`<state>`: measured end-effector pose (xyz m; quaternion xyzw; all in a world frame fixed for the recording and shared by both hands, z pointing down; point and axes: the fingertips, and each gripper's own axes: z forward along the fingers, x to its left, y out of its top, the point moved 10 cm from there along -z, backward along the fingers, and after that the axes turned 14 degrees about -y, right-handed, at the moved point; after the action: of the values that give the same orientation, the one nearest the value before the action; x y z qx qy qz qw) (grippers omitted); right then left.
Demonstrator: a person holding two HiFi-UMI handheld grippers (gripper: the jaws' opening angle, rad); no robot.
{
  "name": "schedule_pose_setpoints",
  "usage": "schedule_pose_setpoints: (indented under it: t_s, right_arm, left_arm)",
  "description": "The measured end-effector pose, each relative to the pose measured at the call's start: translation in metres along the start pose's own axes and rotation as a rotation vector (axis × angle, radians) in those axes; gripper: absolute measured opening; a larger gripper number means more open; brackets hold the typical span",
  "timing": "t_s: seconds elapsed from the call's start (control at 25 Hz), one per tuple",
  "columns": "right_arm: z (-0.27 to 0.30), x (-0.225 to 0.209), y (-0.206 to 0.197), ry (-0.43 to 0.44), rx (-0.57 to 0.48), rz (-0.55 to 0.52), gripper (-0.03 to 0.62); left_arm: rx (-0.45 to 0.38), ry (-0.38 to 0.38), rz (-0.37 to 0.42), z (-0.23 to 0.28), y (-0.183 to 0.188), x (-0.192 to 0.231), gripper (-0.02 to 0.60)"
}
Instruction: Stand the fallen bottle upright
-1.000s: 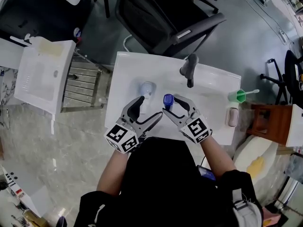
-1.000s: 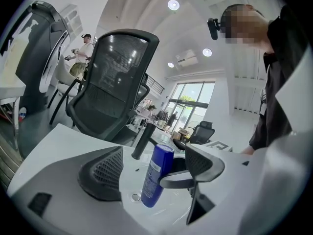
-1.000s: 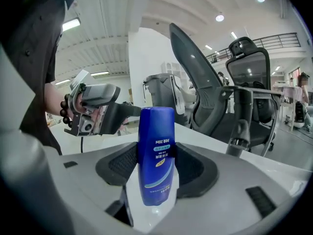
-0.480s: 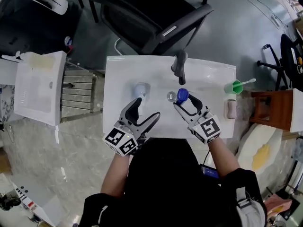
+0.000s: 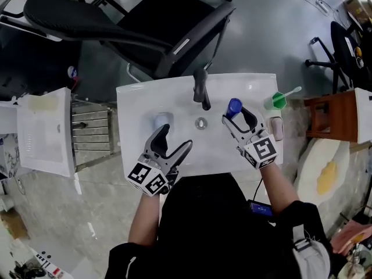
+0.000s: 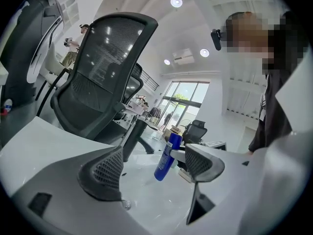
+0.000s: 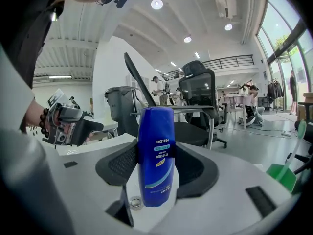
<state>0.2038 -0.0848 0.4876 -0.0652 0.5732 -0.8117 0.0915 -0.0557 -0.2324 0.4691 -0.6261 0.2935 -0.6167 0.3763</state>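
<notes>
A blue bottle stands upright between the pads of my right gripper, which is shut on its middle. In the head view the blue bottle is over the right part of the white sink, held by the right gripper. From the left gripper view the bottle looks slightly tilted and hangs above the basin. My left gripper is over the basin's front left, open and empty. Its jaws stand wide apart with nothing between them.
A dark faucet rises at the back of the sink, with the drain below it. A pale cup-like thing lies at the basin's left. A green cup with toothbrush and a pink soap sit on the right rim. An office chair stands behind.
My right gripper has carried the blue bottle to the right, from near the drain to the basin's right side. The left gripper shifted a little and stays open.
</notes>
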Motion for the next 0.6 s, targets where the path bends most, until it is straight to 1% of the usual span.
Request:
schedule_pose_setpoints:
  t_s: [0.16,0.32,0.6]
  right_arm:
    - [0.019,-0.017,0.008,-0.045,-0.028,0.015,0.252]
    - [0.038,-0.027,0.015,-0.061,-0.042,0.022,0.252]
    - [0.074,-0.029,0.02,-0.085,-0.072,-0.07,0.252]
  left_arm:
    - [0.011,0.019,0.005,0.001,0.002,0.002,0.414]
    - [0.003,0.037,-0.018,0.001,0.003,0.002,0.414]
    - [0.001,0.076,-0.034,-0.003,0.002,0.006,0.414]
